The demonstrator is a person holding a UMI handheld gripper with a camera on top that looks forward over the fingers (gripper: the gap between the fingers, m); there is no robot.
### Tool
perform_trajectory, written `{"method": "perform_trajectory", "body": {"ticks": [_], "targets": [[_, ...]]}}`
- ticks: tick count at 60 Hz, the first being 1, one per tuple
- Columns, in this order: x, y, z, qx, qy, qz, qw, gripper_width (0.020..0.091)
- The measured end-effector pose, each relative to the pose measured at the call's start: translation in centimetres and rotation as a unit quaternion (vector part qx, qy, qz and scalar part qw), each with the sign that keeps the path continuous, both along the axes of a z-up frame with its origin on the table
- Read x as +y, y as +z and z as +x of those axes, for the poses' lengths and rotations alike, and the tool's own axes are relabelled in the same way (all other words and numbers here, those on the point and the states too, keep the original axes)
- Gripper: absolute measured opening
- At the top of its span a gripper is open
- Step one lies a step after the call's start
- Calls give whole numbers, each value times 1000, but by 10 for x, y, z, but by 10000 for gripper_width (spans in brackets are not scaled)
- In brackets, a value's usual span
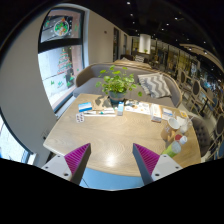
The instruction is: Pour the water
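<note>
Tool [112, 160] spread, pinching nothing, raised at near edge of surface [110, 135] | likely water vessels among small items far right [176, 135], too small to tell | potted plant [116, 87] far centre | approach judged not yet begun

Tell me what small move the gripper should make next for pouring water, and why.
Probably move forward over the table toward the bottles at its right end. The gripper is open and holds nothing, its fingers are short of the table's near edge, and everything lies well beyond them.
</note>
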State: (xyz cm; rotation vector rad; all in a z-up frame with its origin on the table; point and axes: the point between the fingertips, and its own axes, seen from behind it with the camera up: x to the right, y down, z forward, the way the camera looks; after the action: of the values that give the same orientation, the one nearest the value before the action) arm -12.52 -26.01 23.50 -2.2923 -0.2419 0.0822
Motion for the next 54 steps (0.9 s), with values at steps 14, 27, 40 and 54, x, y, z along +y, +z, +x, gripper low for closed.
{"method": "perform_trajectory", "body": {"ticks": [14, 27, 40, 54], "targets": [[-22, -34, 88, 5, -47, -8, 999, 858], [-53, -82, 191, -6, -100, 6, 995, 857], [-34, -123, 266, 7, -122, 20, 992, 852], [47, -143, 291, 9, -99, 63, 993, 855]]}}
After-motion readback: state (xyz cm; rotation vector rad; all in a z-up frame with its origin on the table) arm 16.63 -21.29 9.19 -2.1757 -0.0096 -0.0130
